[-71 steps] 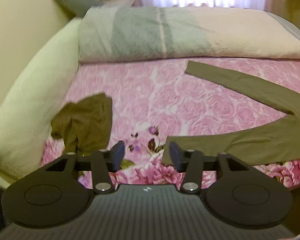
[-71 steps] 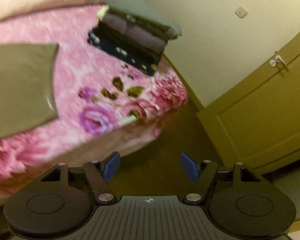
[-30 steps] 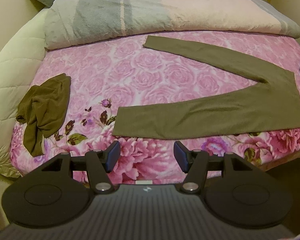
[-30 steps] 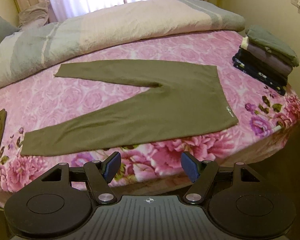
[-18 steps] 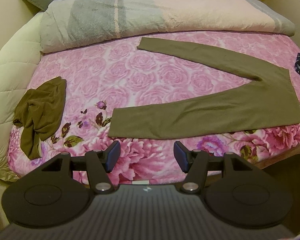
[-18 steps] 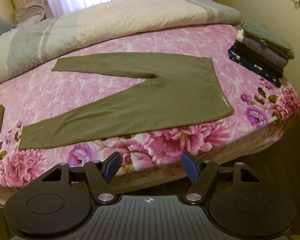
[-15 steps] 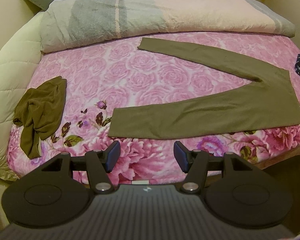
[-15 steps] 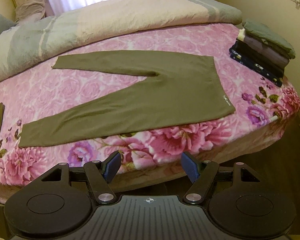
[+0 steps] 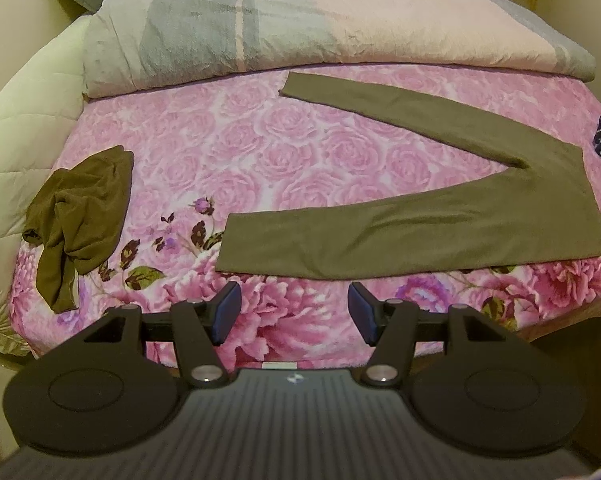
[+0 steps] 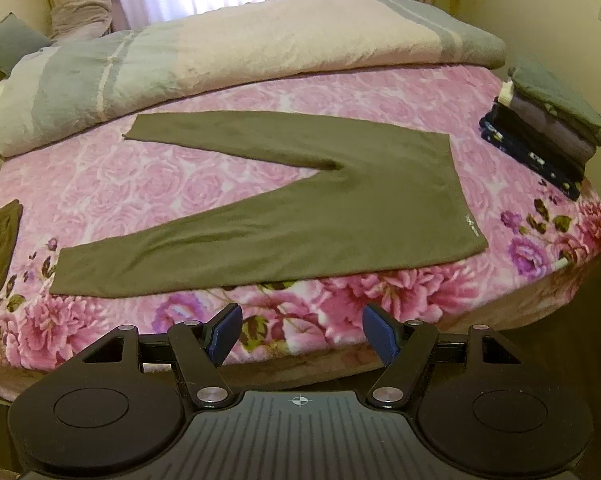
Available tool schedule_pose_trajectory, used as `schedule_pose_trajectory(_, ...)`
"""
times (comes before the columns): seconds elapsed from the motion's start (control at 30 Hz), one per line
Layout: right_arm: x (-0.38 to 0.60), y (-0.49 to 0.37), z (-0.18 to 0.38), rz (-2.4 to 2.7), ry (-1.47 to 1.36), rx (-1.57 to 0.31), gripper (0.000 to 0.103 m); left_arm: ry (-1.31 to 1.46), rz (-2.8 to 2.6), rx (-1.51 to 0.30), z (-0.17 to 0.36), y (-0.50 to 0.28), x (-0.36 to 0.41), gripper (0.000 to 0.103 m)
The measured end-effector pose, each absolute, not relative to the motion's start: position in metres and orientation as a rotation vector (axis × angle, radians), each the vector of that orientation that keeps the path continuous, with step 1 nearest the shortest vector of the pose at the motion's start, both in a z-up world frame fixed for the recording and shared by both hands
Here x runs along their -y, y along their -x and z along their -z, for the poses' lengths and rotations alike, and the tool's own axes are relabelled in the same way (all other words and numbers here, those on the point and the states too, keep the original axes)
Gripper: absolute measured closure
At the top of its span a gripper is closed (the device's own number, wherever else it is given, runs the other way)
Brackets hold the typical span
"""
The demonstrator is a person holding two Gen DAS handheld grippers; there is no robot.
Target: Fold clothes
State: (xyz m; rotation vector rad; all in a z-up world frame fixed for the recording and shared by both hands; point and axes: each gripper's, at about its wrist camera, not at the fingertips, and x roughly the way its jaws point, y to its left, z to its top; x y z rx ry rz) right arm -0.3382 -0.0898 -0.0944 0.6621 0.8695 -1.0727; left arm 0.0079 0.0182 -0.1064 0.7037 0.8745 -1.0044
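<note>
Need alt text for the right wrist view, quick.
Olive leggings lie flat on a pink floral bed, legs spread in a V toward the left. The open right gripper hovers at the near edge; folded clothes are stacked at right.

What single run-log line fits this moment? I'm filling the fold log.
stage: pre-grasp | olive leggings: spread flat, unfolded | left gripper: open | right gripper: open | folded stack: bed's right edge
</note>
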Motion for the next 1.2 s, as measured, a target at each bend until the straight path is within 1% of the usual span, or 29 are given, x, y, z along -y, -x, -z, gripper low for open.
schedule_pose_trajectory(0.27, 0.110, 0.337, 0.099, 1.062, -0.669, -0.880, 0.033, -0.733, 0.979, -0.897, 0.118, -0.009, 0.004, 0.048)
schedule_pose_trajectory(0.47, 0.145, 0.335, 0.107, 1.034, -0.676, -0.902, 0.033, -0.747, 0.949, -0.917, 0.128, -0.005, 0.037, 0.048)
schedule_pose_trajectory(0.67, 0.201, 0.341, 0.120, 1.013, -0.711, -0.921, 0.033, -0.744, 0.933, -0.941, 0.136, 0.005, 0.080, 0.048)
schedule_pose_trajectory(0.93, 0.286, 0.358, 0.140, 0.992, -0.732, -0.998, 0.033, -0.740, 0.884, -0.982, 0.152, 0.023, 0.135, 0.048)
schedule_pose_trajectory(1.2, 0.346, 0.368, 0.168, 0.900, -0.753, -1.073, 0.033, -0.773, 0.827, -1.042, 0.170, 0.046, 0.170, 0.048)
